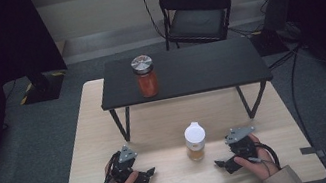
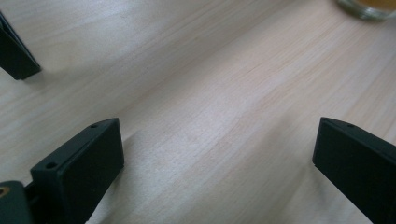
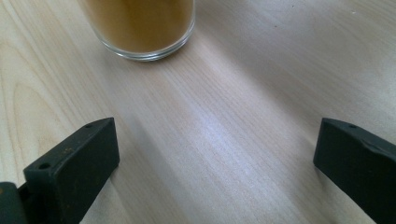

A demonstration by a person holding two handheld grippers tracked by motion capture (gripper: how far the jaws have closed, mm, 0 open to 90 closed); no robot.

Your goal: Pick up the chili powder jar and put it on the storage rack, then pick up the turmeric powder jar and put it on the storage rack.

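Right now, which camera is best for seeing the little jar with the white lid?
The high view is best: the white-lidded jar stands whole on the wooden table, between the left claw and the right claw. The right gripper view shows just its glass bottom with yellow-brown filling; the left gripper view catches a sliver of its base.

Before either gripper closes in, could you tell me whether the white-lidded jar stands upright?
Upright: the white-lidded jar stands on its base on the table, lid on top.
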